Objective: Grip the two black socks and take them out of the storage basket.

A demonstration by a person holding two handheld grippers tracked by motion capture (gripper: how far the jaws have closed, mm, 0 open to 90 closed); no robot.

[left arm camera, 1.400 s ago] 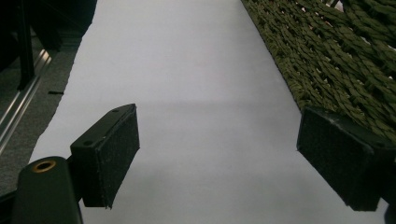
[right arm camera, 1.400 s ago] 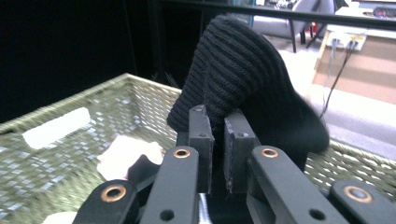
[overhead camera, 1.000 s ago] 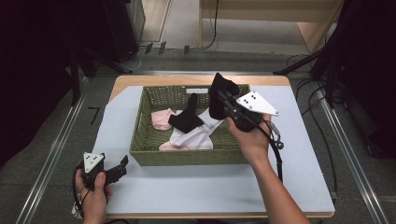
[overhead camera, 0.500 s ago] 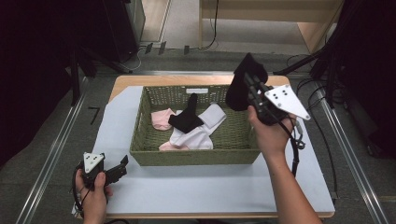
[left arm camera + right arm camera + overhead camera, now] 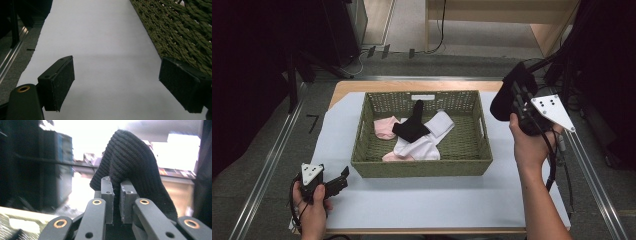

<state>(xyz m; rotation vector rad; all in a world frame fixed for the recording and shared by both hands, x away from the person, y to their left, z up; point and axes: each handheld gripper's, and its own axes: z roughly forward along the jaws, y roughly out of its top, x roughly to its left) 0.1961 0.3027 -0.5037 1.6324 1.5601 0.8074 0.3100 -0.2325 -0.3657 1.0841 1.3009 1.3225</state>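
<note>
Well left of the woven green basket point(image 5: 422, 167), near its front left corner, the left hand-held gripper point(image 5: 343, 180) rests low over the white sheet point(image 5: 422, 200) that covers the desk point(image 5: 347, 87), its jaws spread wide with nothing between them; in the left gripper view the two black pads stand apart over bare white sheet with the basket's wall just beside the right pad. Inside the basket lie a pink sock point(image 5: 386, 127) at the left, a black sock point(image 5: 412, 126) across the middle, and white socks point(image 5: 424, 145) under and to the right of it, the pieces overlapping. A small pale label point(image 5: 422, 97) sits on the basket's far wall; its writing is too small to read. Right of the basket and lifted clear above its right rim, the right hand-held gripper point(image 5: 512, 92) is clenched on a black ribbed sock point(image 5: 132, 167), which droops over the jaw tips. No brand shows on the sock.
</note>
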